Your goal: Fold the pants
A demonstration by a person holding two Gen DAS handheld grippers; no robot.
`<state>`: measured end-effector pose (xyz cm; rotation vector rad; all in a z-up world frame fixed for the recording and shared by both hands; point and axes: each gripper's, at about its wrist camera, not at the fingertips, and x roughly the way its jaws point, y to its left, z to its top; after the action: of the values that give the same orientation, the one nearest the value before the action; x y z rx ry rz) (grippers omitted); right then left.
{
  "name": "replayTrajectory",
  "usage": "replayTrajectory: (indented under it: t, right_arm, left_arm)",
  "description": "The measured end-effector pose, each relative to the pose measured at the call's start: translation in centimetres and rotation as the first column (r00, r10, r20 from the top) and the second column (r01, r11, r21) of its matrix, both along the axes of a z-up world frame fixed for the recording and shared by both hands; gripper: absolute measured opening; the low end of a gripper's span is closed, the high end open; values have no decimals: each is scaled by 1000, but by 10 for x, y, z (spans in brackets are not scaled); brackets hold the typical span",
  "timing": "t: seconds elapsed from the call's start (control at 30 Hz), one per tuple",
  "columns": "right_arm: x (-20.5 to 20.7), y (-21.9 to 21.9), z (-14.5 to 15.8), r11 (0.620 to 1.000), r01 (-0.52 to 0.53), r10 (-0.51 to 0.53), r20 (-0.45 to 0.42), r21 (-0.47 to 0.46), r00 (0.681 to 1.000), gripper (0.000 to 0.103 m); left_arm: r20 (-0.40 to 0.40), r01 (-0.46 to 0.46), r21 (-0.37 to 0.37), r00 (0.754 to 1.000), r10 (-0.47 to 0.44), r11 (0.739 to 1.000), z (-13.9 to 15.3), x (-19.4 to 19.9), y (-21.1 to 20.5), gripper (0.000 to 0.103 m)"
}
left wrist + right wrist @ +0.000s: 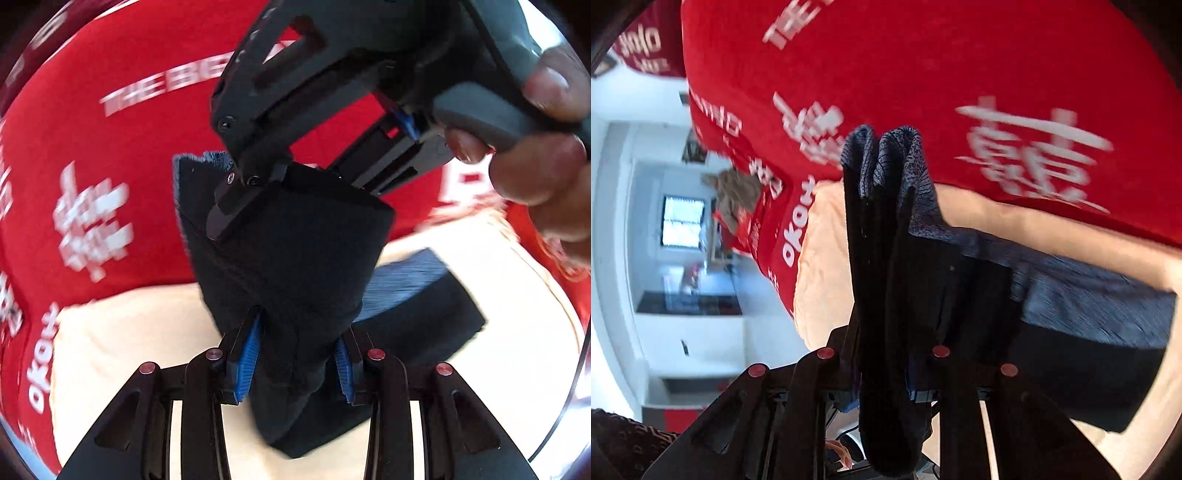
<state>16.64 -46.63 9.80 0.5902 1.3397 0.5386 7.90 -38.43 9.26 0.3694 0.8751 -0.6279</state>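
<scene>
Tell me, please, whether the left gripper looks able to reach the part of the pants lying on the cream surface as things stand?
Probably not freely: the left gripper is shut on a bunched fold of the pants, as is the right gripper, so it would have to let go first.

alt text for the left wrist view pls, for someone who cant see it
The left hand-held gripper is clamped on a bunched fold of dark navy pants, lifted over a cream surface. The right hand-held gripper, held by a hand, pinches the same fabric higher up, in front of a red cloth with white lettering.
</scene>
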Motion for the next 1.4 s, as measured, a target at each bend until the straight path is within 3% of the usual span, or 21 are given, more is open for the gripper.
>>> replayTrajectory:
  t: [0.13,0.3,0.5,0.57,0.6,0.63,0.83,0.9,0.97,1.1,1.17,1.3,1.4]
  right_arm:
    - [-36,-84,-16,992,118,-118,-12,37,993,20]
    - [-67,-159,-61,974,220,-217,-50,58,975,21]
    - [-74,-183,-138,974,222,-216,-115,43,970,23]
    - [-72,-184,-150,975,211,-203,-103,73,974,23]
    - [-70,-184,-154,970,220,-209,-109,100,972,23]
    - [-70,-185,-158,966,229,-216,-114,123,970,23]
    - [-80,-186,-164,959,253,-240,-109,131,965,25]
    - [-85,-188,-157,964,250,-242,-96,85,966,29]
    - [-90,-182,-146,974,228,-227,-86,3,970,41]
    - [-108,-180,-123,961,243,-250,-34,-132,968,42]
    - [-118,-182,-109,928,281,-290,-1,-245,957,41]
    - [-127,-189,-88,911,336,-333,55,-241,941,33]
    - [-122,-180,-97,917,283,-288,25,-279,957,33]
  left_arm:
    - [6,123,54,992,-124,991,-14,-32,-65,37]
    - [-23,225,129,974,-224,966,-49,-65,-130,37]
    - [-40,250,281,968,-249,926,-105,-89,-161,39]
    - [-29,247,310,968,-251,918,-113,-93,-160,54]
    - [-46,250,301,968,-248,920,-114,-93,-159,66]
    - [-52,246,299,969,-242,922,-113,-94,-159,68]
    - [-116,179,301,982,-151,937,-96,-92,-134,68]
    - [-126,149,292,985,-116,945,-86,-89,-119,68]
    - [-118,113,277,990,-83,954,-76,-83,-101,68]
    - [-150,9,246,988,29,969,-68,-50,-71,68]
    - [-152,-60,250,983,100,966,-70,-28,-57,68]
    - [-183,-197,226,953,240,954,-82,13,-32,68]
    - [-233,-241,261,924,304,935,-106,28,-20,69]
